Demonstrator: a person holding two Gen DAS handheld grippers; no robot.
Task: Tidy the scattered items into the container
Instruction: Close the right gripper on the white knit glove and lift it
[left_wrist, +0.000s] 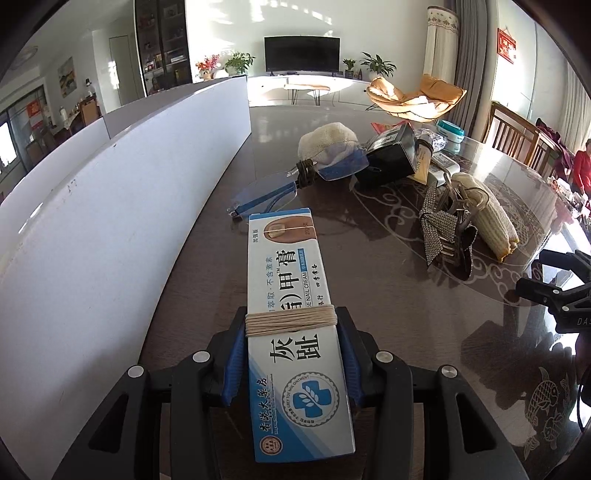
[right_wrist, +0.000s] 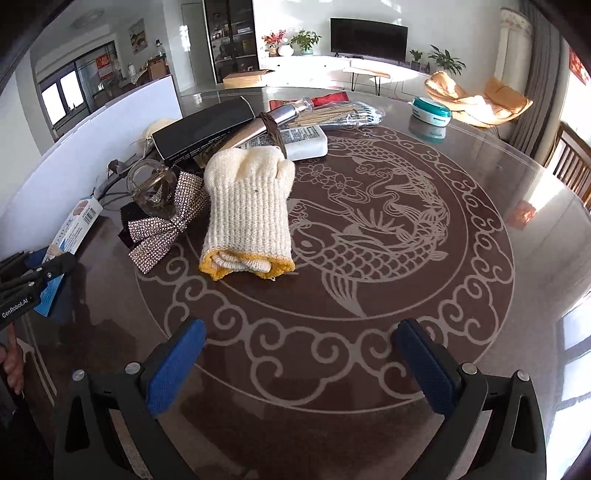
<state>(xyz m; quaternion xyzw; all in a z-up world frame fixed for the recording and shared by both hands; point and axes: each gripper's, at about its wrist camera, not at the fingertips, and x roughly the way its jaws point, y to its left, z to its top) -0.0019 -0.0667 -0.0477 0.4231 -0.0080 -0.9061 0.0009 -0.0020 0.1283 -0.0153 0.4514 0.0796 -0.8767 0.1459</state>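
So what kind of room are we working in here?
Most likely a home living and dining area: a flat-screen TV on a low white cabinet, an orange lounge chair, potted plants, and a dark dining table with a fish motif under the clutter.

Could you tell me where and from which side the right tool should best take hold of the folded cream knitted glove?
Probably across the ribbed middle of the folded cream knitted glove, from above. It lies flat, yellow cuff toward the open right tool, its right side clear; the rhinestone bow clip crowds its left.
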